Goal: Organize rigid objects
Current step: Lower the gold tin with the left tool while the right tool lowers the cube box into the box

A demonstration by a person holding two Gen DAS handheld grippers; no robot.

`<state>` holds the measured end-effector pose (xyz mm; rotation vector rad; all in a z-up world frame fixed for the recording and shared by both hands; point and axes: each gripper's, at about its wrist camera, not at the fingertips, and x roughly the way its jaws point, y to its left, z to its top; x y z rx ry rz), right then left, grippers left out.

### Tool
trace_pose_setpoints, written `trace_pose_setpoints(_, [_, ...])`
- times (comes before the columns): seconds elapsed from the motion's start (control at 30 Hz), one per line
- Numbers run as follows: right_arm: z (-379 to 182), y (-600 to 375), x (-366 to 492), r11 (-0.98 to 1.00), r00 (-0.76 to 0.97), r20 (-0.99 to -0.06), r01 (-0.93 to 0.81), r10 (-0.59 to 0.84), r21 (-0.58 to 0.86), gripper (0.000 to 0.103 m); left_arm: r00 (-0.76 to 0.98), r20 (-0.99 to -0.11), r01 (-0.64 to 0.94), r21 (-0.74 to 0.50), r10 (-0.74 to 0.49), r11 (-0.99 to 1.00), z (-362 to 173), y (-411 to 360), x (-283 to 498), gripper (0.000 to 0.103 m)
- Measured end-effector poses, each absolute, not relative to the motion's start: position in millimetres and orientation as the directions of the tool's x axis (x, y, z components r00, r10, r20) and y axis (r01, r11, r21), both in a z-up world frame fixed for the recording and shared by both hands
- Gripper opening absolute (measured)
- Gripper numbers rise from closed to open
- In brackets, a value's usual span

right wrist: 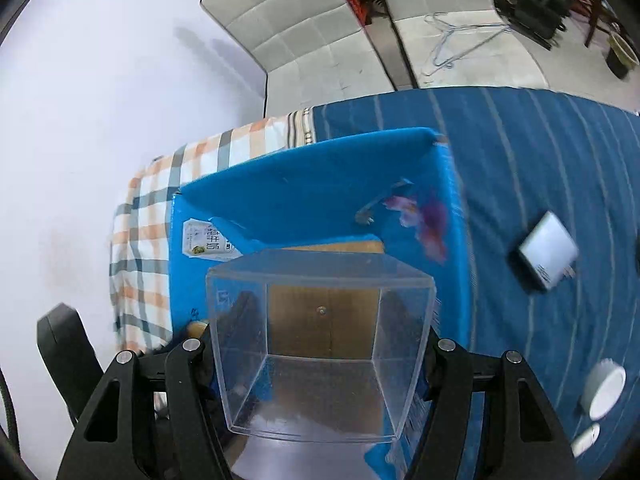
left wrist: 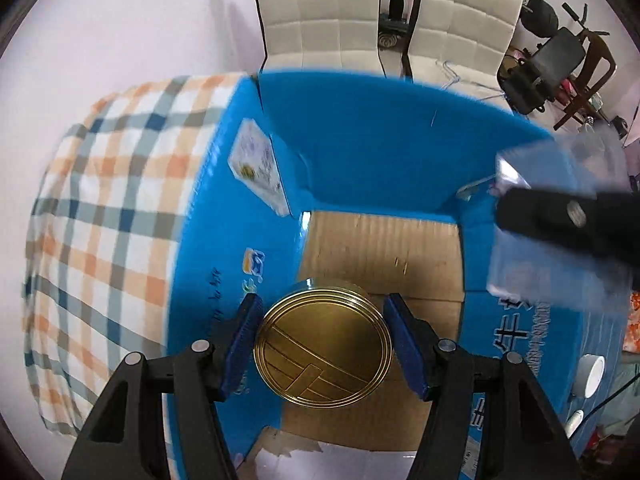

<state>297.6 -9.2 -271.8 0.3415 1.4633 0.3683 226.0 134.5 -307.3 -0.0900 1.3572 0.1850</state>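
Observation:
My left gripper [left wrist: 322, 344] is shut on a round gold tin [left wrist: 323, 346], held over the open blue cardboard box [left wrist: 360, 140], above its brown floor. My right gripper [right wrist: 320, 344] is shut on a clear plastic box [right wrist: 320, 344], held over the same blue cardboard box [right wrist: 304, 188]. In the left wrist view the right gripper [left wrist: 568, 216] and the clear plastic box [left wrist: 560, 272] show blurred over the box's right wall. The left gripper's body shows at the lower left of the right wrist view [right wrist: 68, 344].
The box stands on a checked cloth [left wrist: 100, 220] and a blue striped cloth [right wrist: 540, 168]. A white charger [right wrist: 548, 252], a white tape roll [right wrist: 604, 390] and a small white item [right wrist: 586, 440] lie to the right. White chairs [left wrist: 320, 20] stand behind.

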Motion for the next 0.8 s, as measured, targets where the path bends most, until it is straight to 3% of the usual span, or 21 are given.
trace_pose_setpoints(0.33, [-334.1,29.0,318.1,0.932,-0.009,-0.937,-0.095,0.350,0.349,0.068,0.074,-0.997,-0.325,0.011,0.038,0.946,-362.0,135.9,205.6,0.061])
trace_pose_setpoints(0.8, [-371.3,69.7,319.1,0.944,-0.012,-0.991,-0.304,0.133,0.130,0.068,0.054,-0.998,-0.350,0.005,0.025,0.937,-372.0,124.9,199.2,0.061])
